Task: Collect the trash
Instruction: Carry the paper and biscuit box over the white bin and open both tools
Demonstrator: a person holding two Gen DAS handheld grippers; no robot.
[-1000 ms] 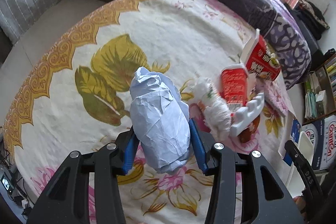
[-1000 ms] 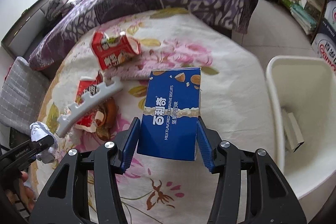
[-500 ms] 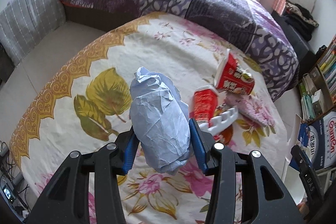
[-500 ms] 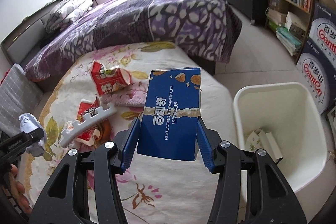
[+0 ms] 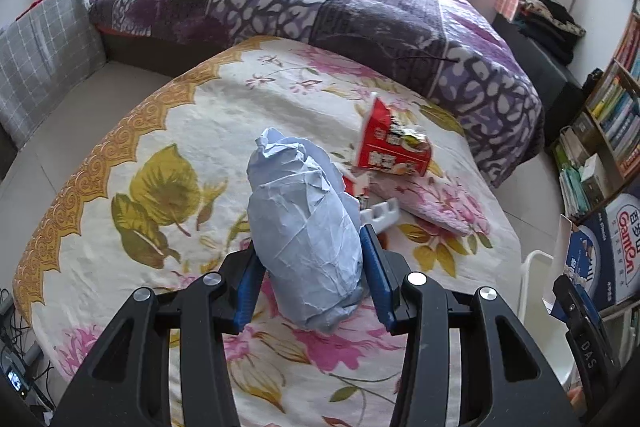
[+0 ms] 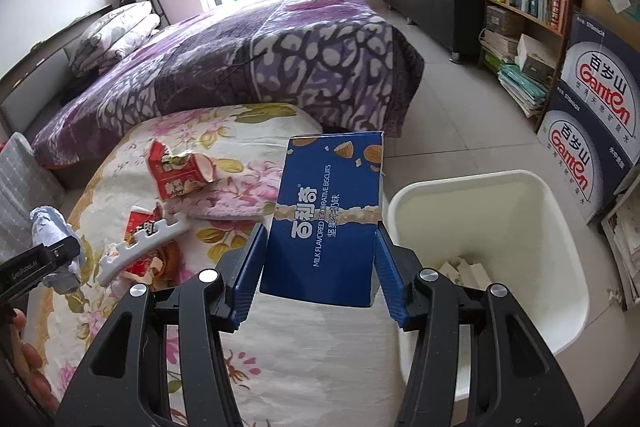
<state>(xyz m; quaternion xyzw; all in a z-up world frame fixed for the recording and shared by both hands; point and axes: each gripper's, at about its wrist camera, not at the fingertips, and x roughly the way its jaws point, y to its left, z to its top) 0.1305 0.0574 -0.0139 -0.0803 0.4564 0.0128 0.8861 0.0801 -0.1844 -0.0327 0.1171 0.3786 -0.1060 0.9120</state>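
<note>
Blue biscuit box (image 6: 328,223) is up in the air, pinched upright between the right gripper (image 6: 318,267) and its blue fingers (image 6: 246,269), pads pressed to both side faces. Just to its right and below sits the white bin (image 6: 560,219) on the floor, with a few pale cartons already lying at the bottom, so some rubbish looks to be in. The box hangs near the bin's left rim, not yet over the opening.

Over on the other side, the left gripper (image 5: 310,271) has its fingers clamped on a crumpled ball of pale blue paper (image 5: 304,223), lifted clear of the floral cloth (image 5: 200,115). The bin's rim only peeps in at the right edge of the left wrist view, so that load looks to have farther to travel.

Plenty left on the cloth, too: a red noodle cup (image 6: 178,175) tipped on its side at the far end, a second red wrapper (image 6: 140,227) nearer, and a white toothed plastic strip (image 6: 144,245) lying across it. A folded pink floral cloth (image 6: 236,195) lies under the cup.

My read: early-to-middle going, two pieces in hand, at least three more waiting.
</note>
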